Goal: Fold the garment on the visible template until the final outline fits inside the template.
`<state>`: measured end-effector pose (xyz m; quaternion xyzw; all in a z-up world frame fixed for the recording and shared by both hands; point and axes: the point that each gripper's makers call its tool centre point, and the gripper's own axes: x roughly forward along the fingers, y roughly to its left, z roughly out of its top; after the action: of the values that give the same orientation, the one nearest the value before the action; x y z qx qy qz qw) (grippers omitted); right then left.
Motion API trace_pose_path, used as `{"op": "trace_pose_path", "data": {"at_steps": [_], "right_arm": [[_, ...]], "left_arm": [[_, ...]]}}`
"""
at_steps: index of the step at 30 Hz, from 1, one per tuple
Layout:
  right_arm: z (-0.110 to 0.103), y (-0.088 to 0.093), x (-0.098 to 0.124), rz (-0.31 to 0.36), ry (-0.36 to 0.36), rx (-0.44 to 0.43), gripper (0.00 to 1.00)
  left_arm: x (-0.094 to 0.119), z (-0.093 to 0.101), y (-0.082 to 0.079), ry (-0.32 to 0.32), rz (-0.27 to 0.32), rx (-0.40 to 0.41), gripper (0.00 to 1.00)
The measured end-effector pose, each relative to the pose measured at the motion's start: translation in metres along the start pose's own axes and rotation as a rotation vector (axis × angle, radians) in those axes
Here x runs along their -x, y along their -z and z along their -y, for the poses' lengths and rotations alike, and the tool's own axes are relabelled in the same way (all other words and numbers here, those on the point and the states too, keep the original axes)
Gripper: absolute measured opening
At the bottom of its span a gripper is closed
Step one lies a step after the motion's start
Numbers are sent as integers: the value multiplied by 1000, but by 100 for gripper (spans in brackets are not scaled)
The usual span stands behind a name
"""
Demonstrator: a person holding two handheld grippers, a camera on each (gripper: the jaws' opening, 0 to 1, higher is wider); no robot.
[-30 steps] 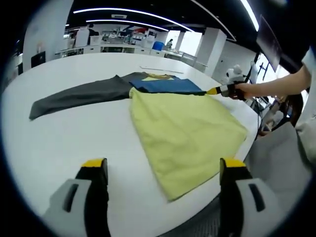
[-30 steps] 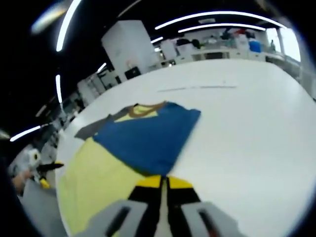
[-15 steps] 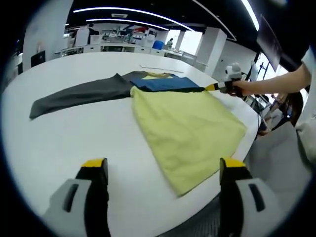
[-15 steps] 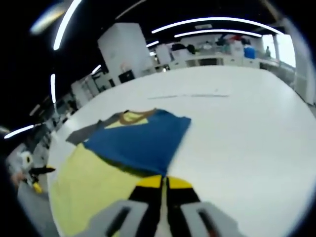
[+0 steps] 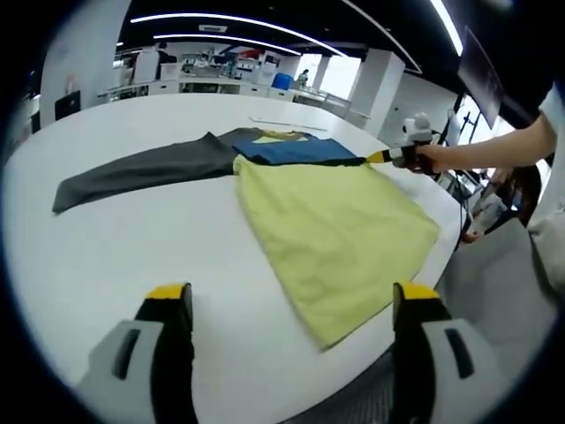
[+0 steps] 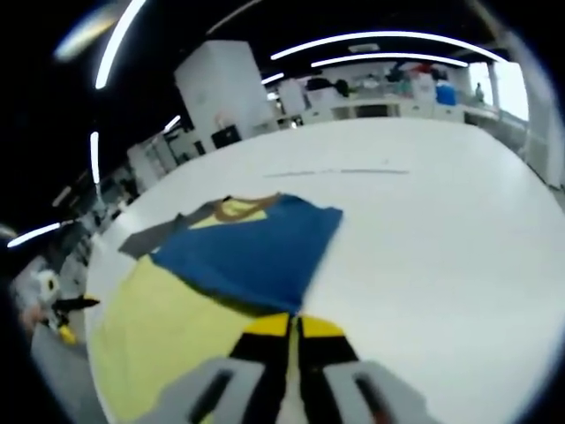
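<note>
On the white tabletop (image 5: 106, 256) lies the garment (image 5: 327, 221), a long-sleeved shirt with a yellow-green body, spread flat near the edge of the tabletop. One blue sleeve (image 5: 300, 152) is folded across the upper part of the body, and the other sleeve, a dark grey one (image 5: 141, 170), lies stretched out flat on the tabletop, away from the body. The collar (image 5: 281, 136) shows at the far end, just beyond the blue sleeve.

From the left gripper view, the left gripper (image 5: 291, 305) is released: its two yellow-tipped jaws stand wide apart above the bare tabletop and the near corner of the yellow-green body, and they hold nothing. The right gripper (image 5: 378, 162) comes in from the side, held by a hand (image 5: 433, 159) (the arm reaches over the edge of the tabletop), and its yellow tip meets the corner of the blue sleeve.

From the right gripper view, the right gripper (image 6: 293, 325) is clenched: its jaws are pressed together on the near corner of the blue sleeve, which spreads out just in front of them. A thin line (image 6: 335, 172) is marked on the tabletop farther away, well apart from the garment.
</note>
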<state>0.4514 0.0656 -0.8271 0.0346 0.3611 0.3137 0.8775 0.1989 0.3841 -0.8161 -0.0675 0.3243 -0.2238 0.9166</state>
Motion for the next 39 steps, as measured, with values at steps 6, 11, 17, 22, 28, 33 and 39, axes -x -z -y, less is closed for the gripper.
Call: {"op": "trace_pose_path", "data": {"at_steps": [6, 11, 17, 22, 28, 33, 39], "right_arm": [[-2, 0, 3, 3, -24, 13, 14], [-14, -5, 15, 44, -73, 32, 31], [-29, -6, 27, 66, -121, 74, 61], [-42, 3, 41, 67, -139, 126, 77], [-47, 10, 55, 93, -147, 107, 95], [-49, 18, 63, 97, -132, 119, 99], [-55, 19, 76, 110, -139, 143, 99]], "left_arm": [[0, 0, 0, 3, -2, -5, 91], [0, 0, 0, 5, 2, -3, 91], [0, 0, -2, 7, 10, -1, 91], [0, -1, -3, 9, 16, -2, 91], [0, -1, -3, 12, 20, -7, 91], [1, -1, -5, 12, 28, -2, 91], [1, -4, -11, 17, 50, 16, 91]]}}
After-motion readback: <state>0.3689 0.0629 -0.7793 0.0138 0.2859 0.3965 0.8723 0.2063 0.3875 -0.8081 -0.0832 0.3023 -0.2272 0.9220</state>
